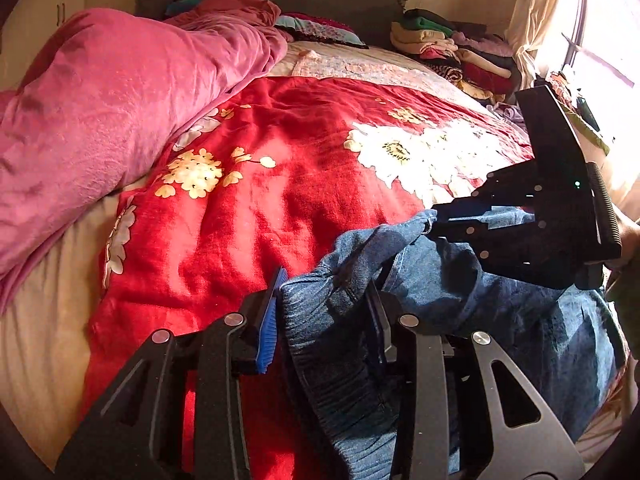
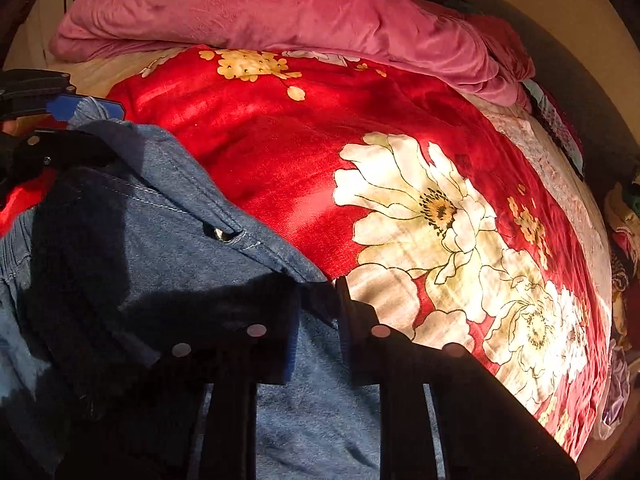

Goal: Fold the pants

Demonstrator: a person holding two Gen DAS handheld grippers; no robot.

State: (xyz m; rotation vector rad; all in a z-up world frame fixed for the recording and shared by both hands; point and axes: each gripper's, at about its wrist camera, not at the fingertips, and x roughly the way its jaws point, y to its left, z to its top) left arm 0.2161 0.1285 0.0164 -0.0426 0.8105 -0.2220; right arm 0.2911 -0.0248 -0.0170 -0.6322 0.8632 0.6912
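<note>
Blue denim pants (image 1: 500, 312) hang bunched between my two grippers above the near edge of the bed. My left gripper (image 1: 324, 312) has its blue-padded fingers (image 1: 268, 320) closed on the waistband. My right gripper (image 1: 434, 220) comes in from the right and pinches the waistband's other part. In the right wrist view the pants (image 2: 180, 248) fill the lower left, and my right gripper (image 2: 316, 320) is shut on the denim edge. The left gripper (image 2: 80, 108) shows at far left, holding the fabric.
A red floral blanket (image 1: 304, 184) covers the bed and shows in the right wrist view (image 2: 320, 152). A pink duvet (image 1: 100, 120) is heaped on the left. Folded clothes (image 1: 448, 48) are stacked by the headboard. A window with a curtain (image 1: 540, 12) is at right.
</note>
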